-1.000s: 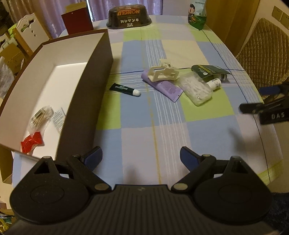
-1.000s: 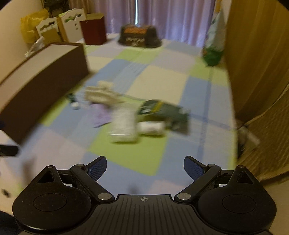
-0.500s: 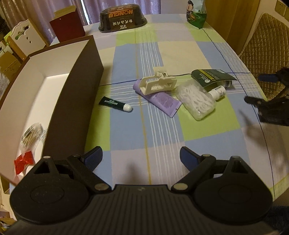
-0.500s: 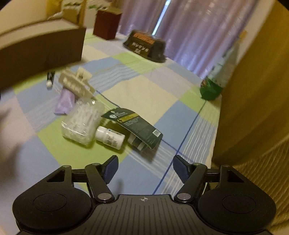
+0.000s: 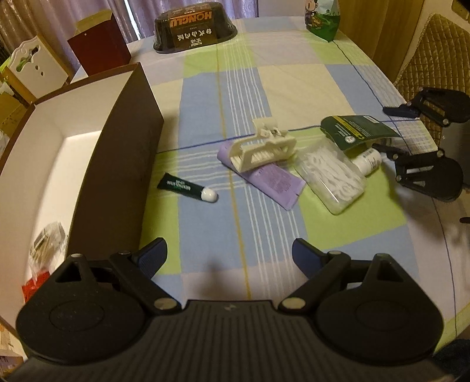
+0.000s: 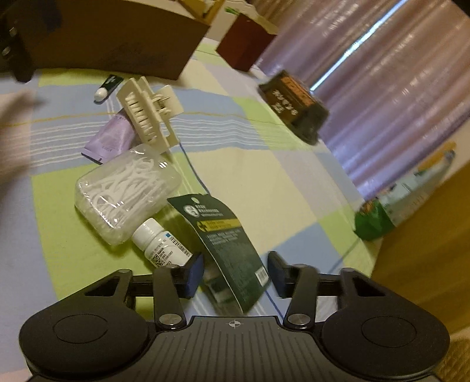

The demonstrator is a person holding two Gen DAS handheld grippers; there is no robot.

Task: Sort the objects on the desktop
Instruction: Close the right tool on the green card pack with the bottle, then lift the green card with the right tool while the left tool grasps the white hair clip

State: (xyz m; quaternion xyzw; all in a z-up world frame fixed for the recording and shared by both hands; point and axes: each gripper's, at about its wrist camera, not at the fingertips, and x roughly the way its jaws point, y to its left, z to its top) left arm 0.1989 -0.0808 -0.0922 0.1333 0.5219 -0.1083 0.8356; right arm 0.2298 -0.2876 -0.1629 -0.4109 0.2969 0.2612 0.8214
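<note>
My right tongs are spread open around the dark green packet, pads not yet touching it; the white bottle lies just beside. My left tongs hang open over the checked cloth, empty, near the brown box

A checked cloth of blue, green and cream squares covers the surface. At its far end sits a black oval tub with orange and white writing — near it stands a dark red box. A green printed bag stands at the far right corner. Purple curtains hang behind.
</note>
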